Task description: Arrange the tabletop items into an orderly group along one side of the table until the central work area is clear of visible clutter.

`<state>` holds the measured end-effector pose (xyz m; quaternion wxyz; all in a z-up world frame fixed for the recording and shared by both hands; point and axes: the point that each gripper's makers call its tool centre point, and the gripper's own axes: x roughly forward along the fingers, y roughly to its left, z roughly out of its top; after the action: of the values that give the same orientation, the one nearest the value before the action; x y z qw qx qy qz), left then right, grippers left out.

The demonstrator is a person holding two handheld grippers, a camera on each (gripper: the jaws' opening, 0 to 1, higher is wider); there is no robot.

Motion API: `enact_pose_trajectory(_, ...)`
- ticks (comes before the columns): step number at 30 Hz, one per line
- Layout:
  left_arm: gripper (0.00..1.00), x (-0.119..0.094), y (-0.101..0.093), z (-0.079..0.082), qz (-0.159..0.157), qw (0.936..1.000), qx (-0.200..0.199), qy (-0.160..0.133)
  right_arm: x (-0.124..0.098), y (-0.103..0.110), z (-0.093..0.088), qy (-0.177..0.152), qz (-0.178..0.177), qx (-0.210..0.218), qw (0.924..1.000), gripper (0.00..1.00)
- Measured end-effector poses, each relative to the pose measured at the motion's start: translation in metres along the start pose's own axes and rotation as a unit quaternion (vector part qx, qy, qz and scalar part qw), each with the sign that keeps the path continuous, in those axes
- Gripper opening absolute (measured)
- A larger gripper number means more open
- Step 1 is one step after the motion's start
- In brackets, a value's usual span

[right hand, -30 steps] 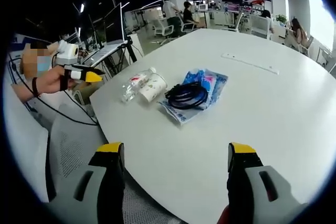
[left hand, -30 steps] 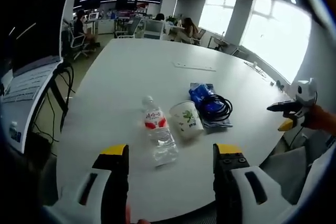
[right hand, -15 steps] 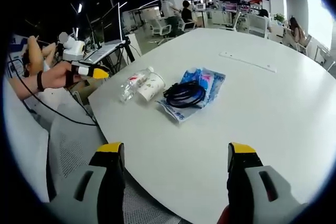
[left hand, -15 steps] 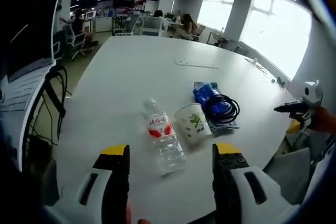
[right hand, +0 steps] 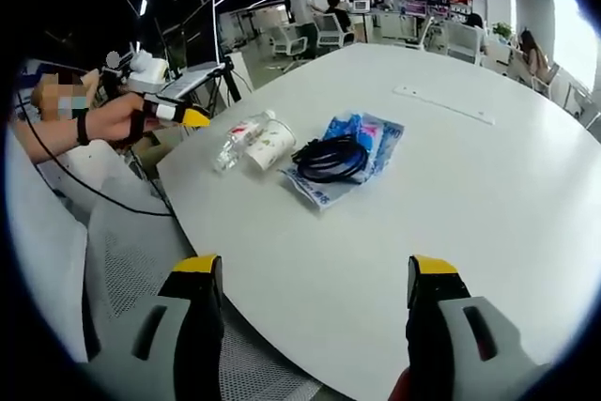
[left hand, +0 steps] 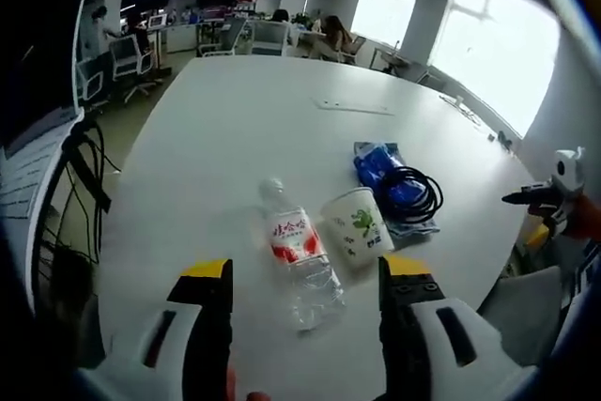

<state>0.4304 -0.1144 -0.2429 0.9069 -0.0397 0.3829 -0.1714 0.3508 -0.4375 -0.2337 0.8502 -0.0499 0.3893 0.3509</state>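
A clear bottle [left hand: 299, 255] lay on the white table [left hand: 235, 129] at lower centre, a paper cup [left hand: 358, 225] beside it, then a black cable [left hand: 410, 192] on a blue packet [left hand: 378, 162]. Both grippers, left [left hand: 300, 274] and right [right hand: 314, 269], hovered with jaws apart, empty.

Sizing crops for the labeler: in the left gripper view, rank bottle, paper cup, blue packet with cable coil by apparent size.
1. Bottle, longest and nearest the camera.
2. Blue packet with cable coil and paper cup: similar, too close to rank.
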Motion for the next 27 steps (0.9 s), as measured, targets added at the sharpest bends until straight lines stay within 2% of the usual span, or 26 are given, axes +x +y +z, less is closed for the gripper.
enact_pose_trajectory(7,0.63,0.015,0.007,0.0,0.003,0.9999,-0.009,0.01,0.001,0.002,-0.003,0.002,-0.001,0.005,1.0,0.8)
enact_pose_trajectory(20,0.62,0.042,0.009,-0.001,0.004,0.9995,-0.009,0.032,0.001,0.004,-0.011,0.007,-0.008,0.021,0.9997,0.8)
enact_pose_trajectory(27,0.61,0.049,0.008,-0.004,0.007,0.9989,-0.013,0.045,-0.002,0.003,-0.016,0.01,-0.012,0.027,0.9995,0.8)
